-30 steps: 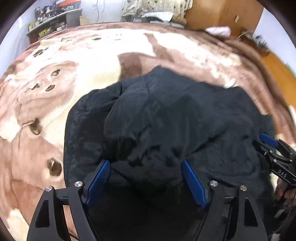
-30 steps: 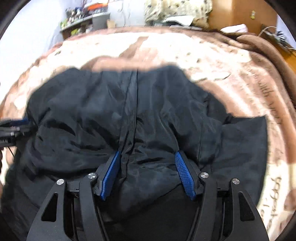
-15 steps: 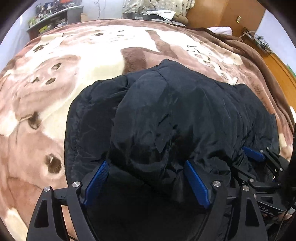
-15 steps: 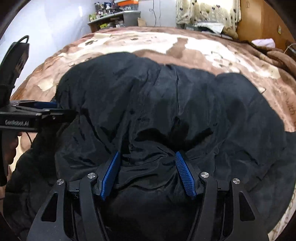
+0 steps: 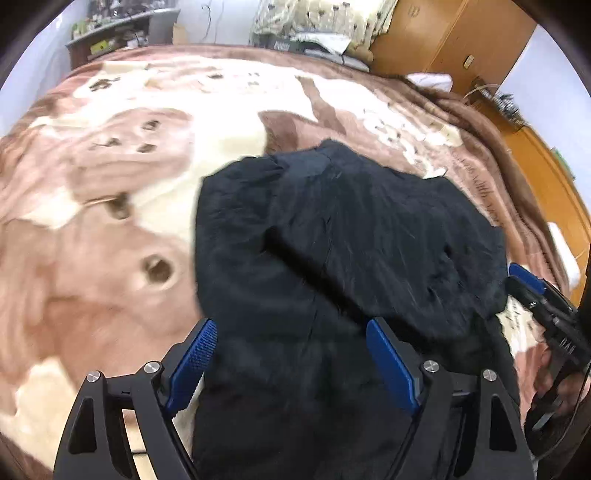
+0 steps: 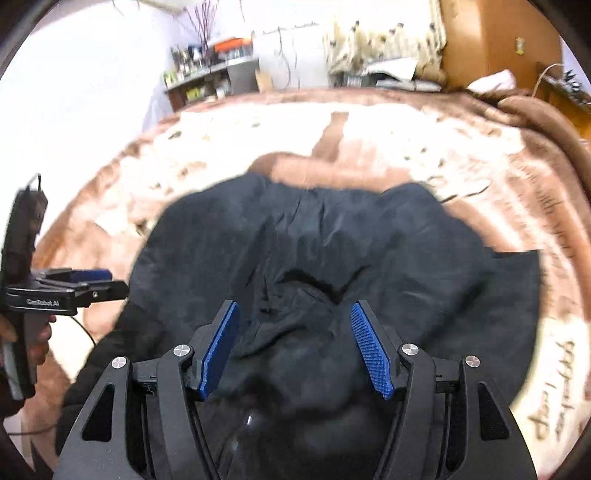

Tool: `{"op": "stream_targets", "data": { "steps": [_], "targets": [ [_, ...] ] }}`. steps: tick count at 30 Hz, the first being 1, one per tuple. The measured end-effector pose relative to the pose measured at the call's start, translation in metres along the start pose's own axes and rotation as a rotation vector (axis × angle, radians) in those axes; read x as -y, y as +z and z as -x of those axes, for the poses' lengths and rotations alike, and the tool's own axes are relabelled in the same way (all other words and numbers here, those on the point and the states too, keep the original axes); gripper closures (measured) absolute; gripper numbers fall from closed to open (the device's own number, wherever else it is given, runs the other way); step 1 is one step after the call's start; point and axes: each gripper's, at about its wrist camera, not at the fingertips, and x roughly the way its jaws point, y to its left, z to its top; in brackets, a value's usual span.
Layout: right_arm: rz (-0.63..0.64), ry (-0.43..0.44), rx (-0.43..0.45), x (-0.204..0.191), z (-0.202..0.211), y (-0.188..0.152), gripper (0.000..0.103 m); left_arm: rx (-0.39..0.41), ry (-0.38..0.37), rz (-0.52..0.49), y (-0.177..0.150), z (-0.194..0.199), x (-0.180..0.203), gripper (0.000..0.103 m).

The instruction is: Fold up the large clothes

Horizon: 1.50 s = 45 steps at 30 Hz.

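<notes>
A black padded jacket (image 5: pixel 369 240) lies bunched on the brown and cream blanket (image 5: pixel 110 221). My left gripper (image 5: pixel 293 354) hovers over its near left edge, open, its blue pads wide apart and not pressing the fabric under them. My right gripper (image 6: pixel 295 343) stands open over the jacket (image 6: pixel 332 251), creased cloth rising between its pads. Each gripper shows at the edge of the other's view: the right gripper (image 5: pixel 521 284) by the jacket's right side, the left gripper (image 6: pixel 107 280) by its left, held by a hand (image 6: pixel 33 332).
The blanket (image 6: pixel 369 122) covers a wide bed beyond the jacket. A wooden wardrobe (image 5: pixel 443 40) stands at the back right, a cluttered shelf (image 5: pixel 122 33) at the back left, and a pile of patterned bedding (image 5: pixel 325 22) between them.
Both grippers rose and drew back, so the jacket looks smaller. The left one drifted toward the jacket's left edge. The jacket went from spread out to a more bunched heap. Jaws stayed wide.
</notes>
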Motion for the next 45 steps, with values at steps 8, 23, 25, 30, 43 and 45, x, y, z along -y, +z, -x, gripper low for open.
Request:
{"op": "stream_targets", "data": {
  "steps": [8, 23, 25, 30, 43, 45],
  "targets": [
    [-0.094, -0.070, 0.041, 0.028, 0.112, -0.071, 0.040, 0.005, 0.001, -0.017, -0.072, 0.080, -0.024, 0.016],
    [-0.326, -0.172, -0.102, 0.075, 0.155, -0.224, 0.033, -0.148, -0.043, 0.027, -0.193, 0.050, -0.032, 0.016],
    [-0.350, -0.172, -0.101, 0.078, 0.154, -0.230, 0.030, -0.158, -0.044, 0.026, -0.198, 0.046, -0.029, 0.016],
    [-0.372, -0.191, -0.113, 0.085, 0.149, -0.240, 0.027, -0.158, -0.052, 0.074, -0.207, 0.039, -0.031, 0.015],
    [-0.403, -0.183, -0.163, 0.093, 0.127, -0.254, 0.027, -0.180, 0.084, 0.078, -0.213, 0.034, -0.031, 0.015],
    [-0.399, -0.183, -0.170, 0.093, 0.124, -0.254, 0.027, -0.185, 0.084, 0.087, -0.212, 0.033, -0.034, 0.015]
  ]
}}
